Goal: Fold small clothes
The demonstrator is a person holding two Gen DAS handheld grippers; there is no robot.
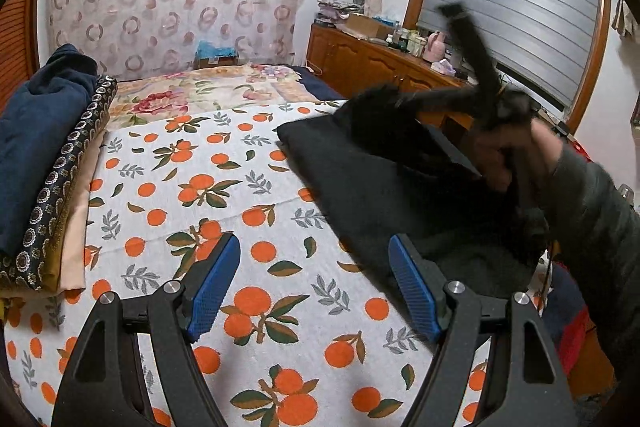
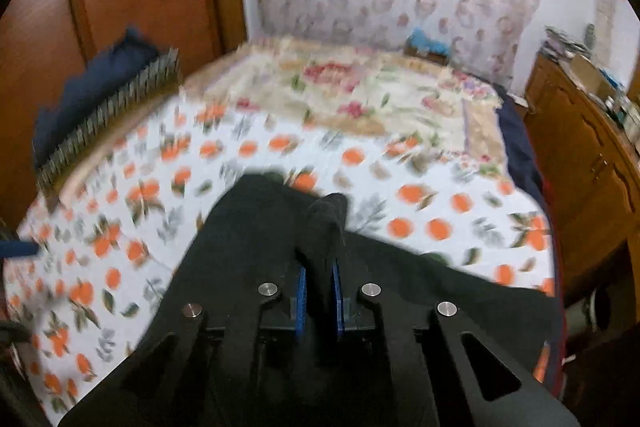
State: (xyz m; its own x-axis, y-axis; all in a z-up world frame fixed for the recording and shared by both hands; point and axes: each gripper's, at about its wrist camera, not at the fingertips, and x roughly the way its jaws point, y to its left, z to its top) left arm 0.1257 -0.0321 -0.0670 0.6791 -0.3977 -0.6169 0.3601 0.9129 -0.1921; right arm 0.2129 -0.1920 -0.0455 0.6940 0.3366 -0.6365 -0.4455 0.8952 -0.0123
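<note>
Black garment (image 2: 320, 227) pinched between right gripper's (image 2: 319, 303) fingers.

The left gripper (image 1: 314, 285) hovers tilted downward with its blue pads (image 1: 212, 291) spread wide and nothing between them, while the right gripper (image 2: 319, 291), held in a grey-sleeved hand (image 1: 516, 159), pinches a fold of black cloth (image 2: 324, 223)

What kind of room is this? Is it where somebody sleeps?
Most likely a bedroom. There is a bed with an orange-print sheet, a pile of folded clothes on it, and a wooden dresser covered in bottles by a shuttered window.
</note>
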